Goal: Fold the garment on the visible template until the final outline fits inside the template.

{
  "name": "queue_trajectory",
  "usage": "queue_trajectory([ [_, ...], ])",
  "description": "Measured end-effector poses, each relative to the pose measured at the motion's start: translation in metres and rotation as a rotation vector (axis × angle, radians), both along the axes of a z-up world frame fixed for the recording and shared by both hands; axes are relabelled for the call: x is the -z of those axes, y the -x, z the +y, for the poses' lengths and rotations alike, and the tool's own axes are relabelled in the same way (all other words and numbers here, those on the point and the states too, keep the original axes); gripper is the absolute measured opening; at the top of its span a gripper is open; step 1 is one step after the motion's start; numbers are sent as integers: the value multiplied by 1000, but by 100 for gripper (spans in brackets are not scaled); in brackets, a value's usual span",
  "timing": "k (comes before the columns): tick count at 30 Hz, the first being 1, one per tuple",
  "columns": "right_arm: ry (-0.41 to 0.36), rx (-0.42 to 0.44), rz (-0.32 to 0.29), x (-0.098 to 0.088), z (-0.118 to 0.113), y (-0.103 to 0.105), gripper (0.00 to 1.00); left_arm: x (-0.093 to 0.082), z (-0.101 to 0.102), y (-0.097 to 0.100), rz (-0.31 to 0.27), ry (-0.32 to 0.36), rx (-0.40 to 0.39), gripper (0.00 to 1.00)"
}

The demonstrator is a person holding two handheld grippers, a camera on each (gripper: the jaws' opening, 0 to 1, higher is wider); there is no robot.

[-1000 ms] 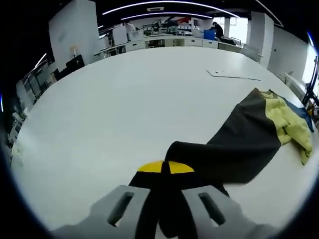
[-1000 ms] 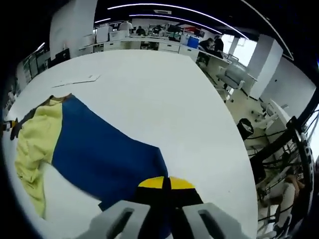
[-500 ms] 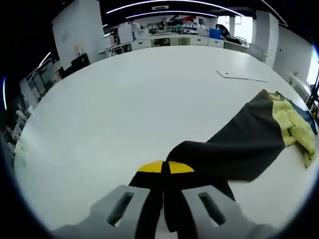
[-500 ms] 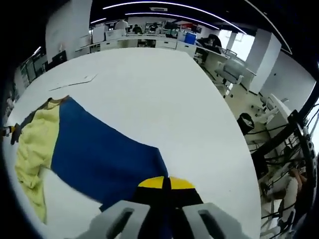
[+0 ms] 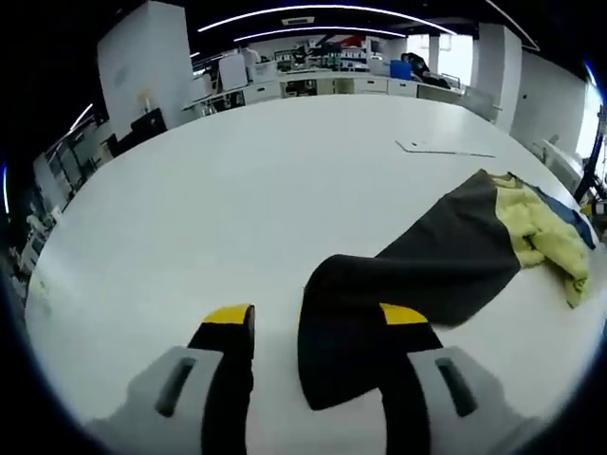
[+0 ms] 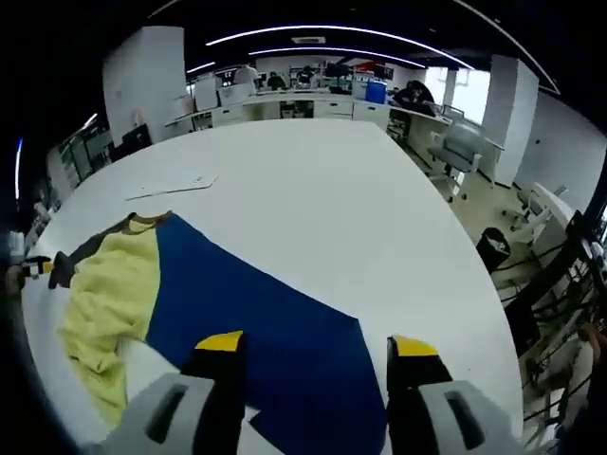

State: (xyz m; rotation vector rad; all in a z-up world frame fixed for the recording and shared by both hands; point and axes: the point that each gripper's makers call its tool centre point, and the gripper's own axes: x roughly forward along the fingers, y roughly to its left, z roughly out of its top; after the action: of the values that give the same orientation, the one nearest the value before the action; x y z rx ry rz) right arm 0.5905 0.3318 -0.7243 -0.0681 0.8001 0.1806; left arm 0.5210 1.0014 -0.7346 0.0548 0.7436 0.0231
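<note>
Garment (image 5: 427, 275) black beyond left claw (image 5: 318, 327), blue (image 6: 275, 332) beyond right claw (image 6: 318, 349).

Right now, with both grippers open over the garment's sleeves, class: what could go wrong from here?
1. The black sleeve lies folded over itself by the left gripper; a regrasp may pinch two layers.
2. The yellow middle is bunched, so folding could lock in wrinkles.
3. The flat sheet, possibly the template, lies apart from the garment, so the fold may miss it.

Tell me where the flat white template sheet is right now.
The template sheet lies flat on the white table, beyond the garment's yellow body in the left gripper view, apart from it.
</note>
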Motion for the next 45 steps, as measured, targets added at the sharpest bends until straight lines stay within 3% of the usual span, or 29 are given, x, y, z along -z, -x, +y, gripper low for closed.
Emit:
queue_trajectory([
  [7,-64,-138,-22,-18,51,11,88,-18,-23,11,-84,25,77,84],
  [12,-93,-259,-25,-29,93,24,95,-30,-43,18,-136,81,131,98],
  [19,-95,-426,-14,-34,153,49,97,-41,-64,36,-153,91,206,99],
  [25,-141,-506,-4,-32,193,60,94,-45,-80,50,-163,90,251,99],
  [33,-184,-624,25,-26,250,93,87,-53,-108,70,-168,108,301,99],
  [38,-129,-703,38,-14,275,112,78,-55,-121,80,-162,112,335,99],
  [45,-9,-805,-7,-6,292,123,55,-60,-139,95,-161,80,382,98],
])
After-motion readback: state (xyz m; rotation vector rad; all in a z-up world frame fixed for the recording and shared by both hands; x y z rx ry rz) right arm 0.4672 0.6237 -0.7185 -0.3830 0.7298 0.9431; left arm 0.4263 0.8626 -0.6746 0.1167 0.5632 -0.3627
